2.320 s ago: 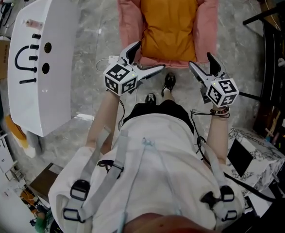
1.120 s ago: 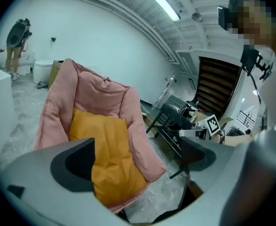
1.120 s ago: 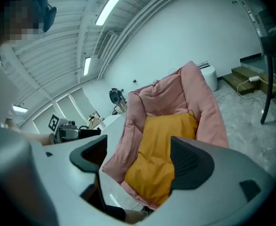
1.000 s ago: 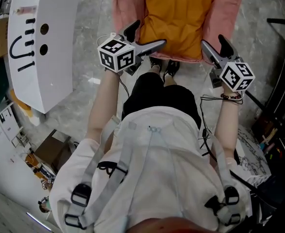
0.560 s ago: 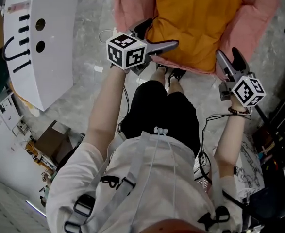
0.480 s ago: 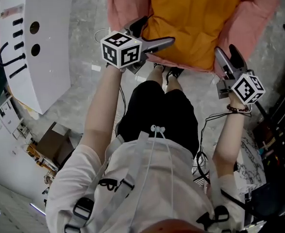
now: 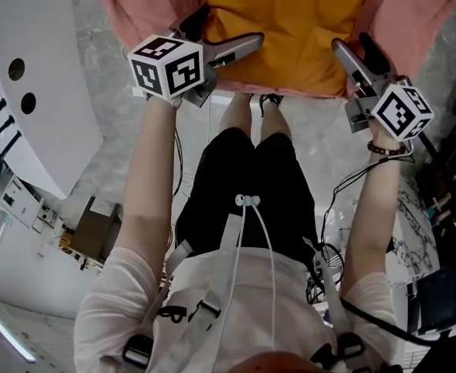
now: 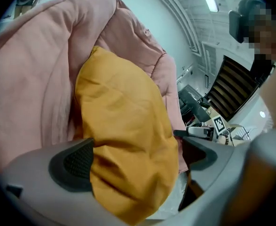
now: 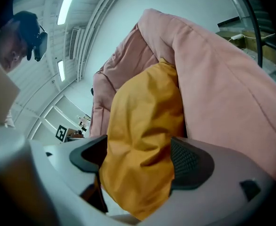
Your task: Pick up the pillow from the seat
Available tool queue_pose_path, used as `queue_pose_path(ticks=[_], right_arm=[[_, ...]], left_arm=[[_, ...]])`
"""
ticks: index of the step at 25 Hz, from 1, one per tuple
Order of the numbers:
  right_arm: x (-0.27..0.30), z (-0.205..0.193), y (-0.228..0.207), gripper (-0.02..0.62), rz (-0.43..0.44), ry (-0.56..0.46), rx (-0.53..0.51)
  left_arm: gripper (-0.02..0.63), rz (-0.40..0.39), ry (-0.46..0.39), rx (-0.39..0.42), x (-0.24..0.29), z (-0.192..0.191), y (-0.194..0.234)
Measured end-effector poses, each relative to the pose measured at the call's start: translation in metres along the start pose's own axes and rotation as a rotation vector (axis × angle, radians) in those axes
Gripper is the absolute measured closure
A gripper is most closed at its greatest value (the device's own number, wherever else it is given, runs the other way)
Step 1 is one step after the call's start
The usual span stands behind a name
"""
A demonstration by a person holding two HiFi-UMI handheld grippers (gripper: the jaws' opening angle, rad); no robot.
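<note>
Our stance: in the head view we stand over the seat's front edge, both arms stretched toward 12 o'clock.
Left gripper [image 7: 221, 33]: at 11 o'clock; in its own view [image 8: 133, 161] the jaws stand wide apart around the pillow's near left corner, one pad against the fabric, the other just beside it.
Right gripper [image 7: 357, 53]: at 1 o'clock; in its own view [image 9: 138, 161] the jaws are also wide apart, and the pillow's near right corner fills the gap and touches both pads.
Pillow [image 7: 290, 22] [image 8: 123, 121] [image 9: 142, 121]: orange, creased, at 12 o'clock, lying on the seat between the two grippers.
Seat [image 7: 134, 6] [image 8: 29, 79] [image 9: 222, 88]: padded pink, its sides rising beside and behind the pillow.
White panel [image 7: 26, 76]: at 9 o'clock on the floor, well apart from the seat.
</note>
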State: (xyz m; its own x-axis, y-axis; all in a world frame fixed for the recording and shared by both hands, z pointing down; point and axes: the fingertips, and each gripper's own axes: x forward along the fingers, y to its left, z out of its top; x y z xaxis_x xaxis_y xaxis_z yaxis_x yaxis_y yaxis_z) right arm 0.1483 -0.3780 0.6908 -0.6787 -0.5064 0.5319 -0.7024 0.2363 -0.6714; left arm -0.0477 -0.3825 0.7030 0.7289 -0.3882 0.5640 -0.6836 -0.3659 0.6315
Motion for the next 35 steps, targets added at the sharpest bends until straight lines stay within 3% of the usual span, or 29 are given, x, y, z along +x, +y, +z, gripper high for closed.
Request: queue_pose_path(ticks=[9, 13, 19, 24, 28, 35], right_arm=[[0.024, -0.019, -0.034, 0.161, -0.036, 0.124, 0.097], [0.039, -0.026, -0.048, 0.146, -0.087, 0.189, 0.11], [0.062, -0.029, -0.045, 0.141, -0.058, 0.262, 0.079], [0.071, -0.03, -0.048, 0.141, -0.028, 0.305, 0.079], [0.075, -0.031, -0.045, 0.141, -0.006, 0.327, 0.077], [0.08, -0.034, -0.046, 0.143, 0.005, 0.351, 0.065]], left_arm=[[0.025, 0.014, 0.059, -0.035, 0.029, -0.01, 0.018], [0.023, 0.077, 0.107, -0.034, 0.04, -0.01, 0.028], [0.017, 0.211, 0.137, 0.0, 0.024, -0.002, 0.047], [0.017, 0.113, 0.17, -0.123, 0.031, -0.004, 0.063], [0.017, 0.045, 0.22, -0.17, 0.047, -0.012, 0.063], [0.017, 0.009, 0.211, -0.192, 0.062, -0.017, 0.069]])
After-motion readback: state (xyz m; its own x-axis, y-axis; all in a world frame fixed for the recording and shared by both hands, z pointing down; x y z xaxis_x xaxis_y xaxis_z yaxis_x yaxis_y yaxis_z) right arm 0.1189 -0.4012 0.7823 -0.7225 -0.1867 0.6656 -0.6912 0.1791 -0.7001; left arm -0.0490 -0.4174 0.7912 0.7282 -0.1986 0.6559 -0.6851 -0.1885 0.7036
